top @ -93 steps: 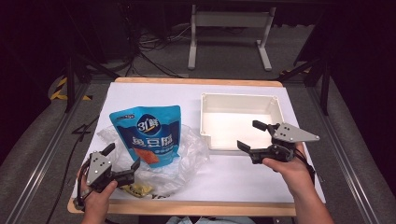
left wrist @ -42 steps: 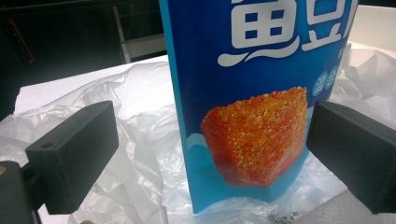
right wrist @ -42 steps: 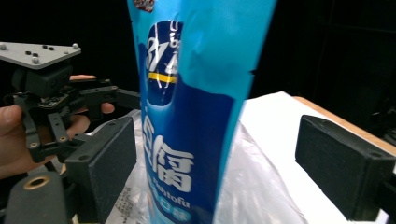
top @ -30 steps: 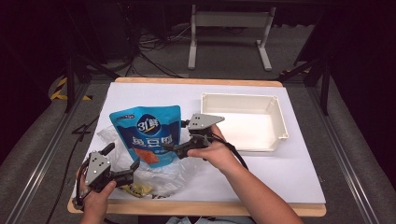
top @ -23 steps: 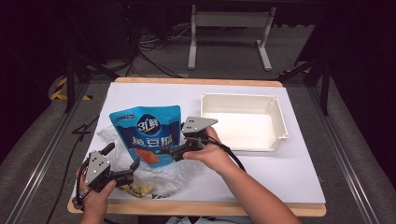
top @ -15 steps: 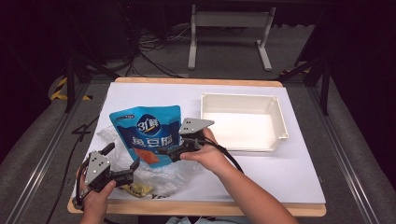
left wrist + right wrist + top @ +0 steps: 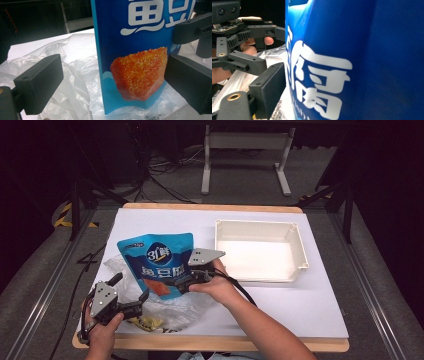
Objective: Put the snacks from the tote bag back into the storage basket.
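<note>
**Two grippers at one blue pouch**

Two grippers work the near-left part of the table. Left gripper (image 7: 131,293), held low at the front edge, has jaws wide apart w/ nothing clamped; in the left gripper view (image 7: 110,82) the blue pouch (image 7: 140,57) stands between the jaw blocks, apart from the left block, contact w/ the right block unclear. Crumpled clear plastic bag (image 7: 72,75) lies under and around it.

Right gripper (image 7: 176,282) sits at the pouch's (image 7: 157,262) lower right edge. In the right gripper view one jaw block lies just beside the pouch face (image 7: 352,57); the other jaw is hidden behind it, so grip can't be told. That view also shows the left gripper (image 7: 239,37) and a hand (image 7: 249,47) farther off.

High view adds a white tray (image 7: 300,247) to the right, well apart from the pouch, and a yellowish item (image 7: 145,322) under the plastic. Table (image 7: 300,310) is white-topped w/ a wood rim; room is dark, w/ cables and a metal stand (image 7: 245,157) behind.
</note>
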`<state>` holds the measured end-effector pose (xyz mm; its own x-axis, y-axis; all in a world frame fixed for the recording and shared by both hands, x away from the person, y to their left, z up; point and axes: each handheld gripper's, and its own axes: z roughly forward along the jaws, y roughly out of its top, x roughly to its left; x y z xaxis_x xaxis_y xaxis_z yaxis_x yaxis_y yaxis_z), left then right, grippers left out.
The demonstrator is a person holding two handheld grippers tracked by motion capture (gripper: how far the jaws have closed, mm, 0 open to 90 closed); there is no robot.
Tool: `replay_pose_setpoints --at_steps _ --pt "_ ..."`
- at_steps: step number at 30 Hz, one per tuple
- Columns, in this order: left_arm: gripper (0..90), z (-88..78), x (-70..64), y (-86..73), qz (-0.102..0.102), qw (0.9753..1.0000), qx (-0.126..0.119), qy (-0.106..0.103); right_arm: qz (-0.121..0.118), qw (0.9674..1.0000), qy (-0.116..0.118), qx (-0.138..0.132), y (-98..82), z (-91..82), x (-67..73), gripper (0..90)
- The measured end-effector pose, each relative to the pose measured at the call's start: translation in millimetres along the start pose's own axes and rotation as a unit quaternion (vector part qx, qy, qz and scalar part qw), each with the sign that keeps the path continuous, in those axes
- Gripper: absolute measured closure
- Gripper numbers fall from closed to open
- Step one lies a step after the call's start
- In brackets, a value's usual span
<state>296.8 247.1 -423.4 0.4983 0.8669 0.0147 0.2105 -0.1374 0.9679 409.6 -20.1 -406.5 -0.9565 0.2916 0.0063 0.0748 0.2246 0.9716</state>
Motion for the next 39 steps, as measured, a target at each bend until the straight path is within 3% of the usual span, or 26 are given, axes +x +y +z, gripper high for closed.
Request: replay_pose_setpoints --at_steps 6,11,14,19,22,23,26,39 --pt "3.0 0.2 -0.4 0.0 0.001 1.0 0.001 0.0 -0.012 0.9999 -0.001 -0.011 -1.8 1.8 -0.9 16.4" --pt "3.0 -0.3 -0.1 0.3 0.0 1.0 0.0 0.0 -0.027 0.9996 -0.007 -0.007 -4.3 4.8 1.1 17.4" --pt "3.0 -0.1 -0.2 0.2 0.001 1.0 0.001 0.0 -0.039 0.9992 0.001 -0.003 -5.7 6.1 2.8 20.5" --pt "3.0 -0.2 -0.2 0.2 0.001 1.0 0.001 0.0 -0.042 0.9991 0.008 -0.004 -6.1 6.2 3.2 25.0" --pt "3.0 -0.1 -0.4 0.2 0.001 1.0 0.001 0.0 -0.039 0.9991 0.015 -0.002 -6.5 5.7 4.0 36.9" --pt "3.0 -0.1 -0.3 0.3 0.002 1.0 0.001 0.0 -0.03 0.9994 0.017 -0.001 -6.5 5.5 4.8 38.0" --pt "3.0 -0.3 -0.3 0.3 0.002 1.0 0.001 0.0 -0.037 0.999 0.026 0.001 -6.5 4.5 4.5 44.3" --pt "3.0 -0.7 -0.2 0.5 0.004 1.0 0.002 0.001 -0.037 0.9989 0.028 0.005 -5.5 3.3 3.8 52.3"
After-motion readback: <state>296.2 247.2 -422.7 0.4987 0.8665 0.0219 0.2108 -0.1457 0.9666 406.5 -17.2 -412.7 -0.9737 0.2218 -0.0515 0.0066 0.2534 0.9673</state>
